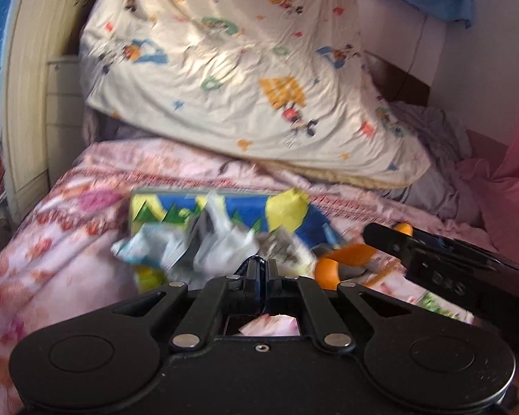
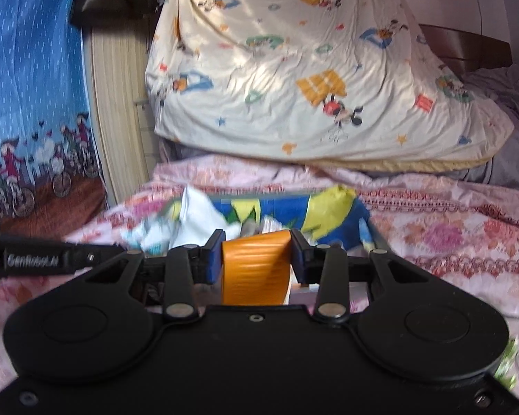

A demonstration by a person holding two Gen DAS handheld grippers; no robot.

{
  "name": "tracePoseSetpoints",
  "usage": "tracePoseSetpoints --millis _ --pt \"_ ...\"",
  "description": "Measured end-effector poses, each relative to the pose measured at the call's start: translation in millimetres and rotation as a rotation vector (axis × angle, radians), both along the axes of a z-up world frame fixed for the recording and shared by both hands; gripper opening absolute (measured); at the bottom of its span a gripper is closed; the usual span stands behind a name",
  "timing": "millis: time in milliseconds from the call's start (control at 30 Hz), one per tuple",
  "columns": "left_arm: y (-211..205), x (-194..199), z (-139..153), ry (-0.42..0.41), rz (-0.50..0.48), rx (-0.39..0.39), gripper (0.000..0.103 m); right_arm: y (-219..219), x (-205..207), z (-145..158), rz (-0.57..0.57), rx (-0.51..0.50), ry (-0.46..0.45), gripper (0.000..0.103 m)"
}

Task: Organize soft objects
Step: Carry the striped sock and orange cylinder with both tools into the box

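A blue, yellow and green patterned fabric bin [image 1: 249, 209] sits on the pink floral bedspread [image 1: 62, 242]; it also shows in the right wrist view [image 2: 342, 214]. White and grey soft items [image 1: 221, 242] lie crumpled in it. My left gripper [image 1: 261, 269] has its jaws together just at the pile; blur hides whether it pinches cloth. My right gripper [image 2: 256, 252] is shut on an orange roll [image 2: 254, 269], which also shows in the left wrist view [image 1: 342, 259], held beside the bin.
A cream cartoon-print quilt [image 1: 231, 69] is heaped at the back of the bed. Grey sheets [image 1: 436, 138] and pink cloth [image 1: 508, 186] lie right. A cream cabinet [image 1: 62, 110] and blue curtain [image 2: 31, 86] stand left.
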State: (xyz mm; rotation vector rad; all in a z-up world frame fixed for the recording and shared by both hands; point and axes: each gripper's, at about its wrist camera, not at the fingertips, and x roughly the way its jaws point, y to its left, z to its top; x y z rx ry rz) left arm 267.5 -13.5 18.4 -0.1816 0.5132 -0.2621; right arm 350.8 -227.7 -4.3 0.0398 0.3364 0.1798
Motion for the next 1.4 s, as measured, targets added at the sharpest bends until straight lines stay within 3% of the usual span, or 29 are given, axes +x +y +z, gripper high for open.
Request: tracePoseSetpoints --millis 267,467,700,867,1133,1400 --pt "-48.4 47.9 50.3 -0.083 -0.050 0.041 0.001 -52.7 55.4 42.4 -0.029 0.150 -0.031 0.031" --pt "-91.1 103.0 59.3 -0.146 -0.059 0.049 0.001 -95.2 96.1 39.8 -0.079 0.305 -0.072 0.031" --pt "-122.6 159.3 18.0 -0.086 -0.046 -0.004 0.001 -133.0 135.5 6.4 -0.116 0.451 -0.037 0.031" --pt "-117.3 172.9 -20.6 0.014 -0.011 -0.046 0.001 -143.5 158.9 -30.2 -0.151 0.521 0.062 0.031" --pt "-96.4 180.6 -57.9 0.156 0.036 -0.091 0.001 -134.2 177.0 -58.0 -0.184 0.474 0.292 0.031" --pt "-96.7 175.0 -63.4 0.185 0.027 -0.056 0.003 -123.3 180.2 -63.6 -0.213 0.414 0.324 0.031"
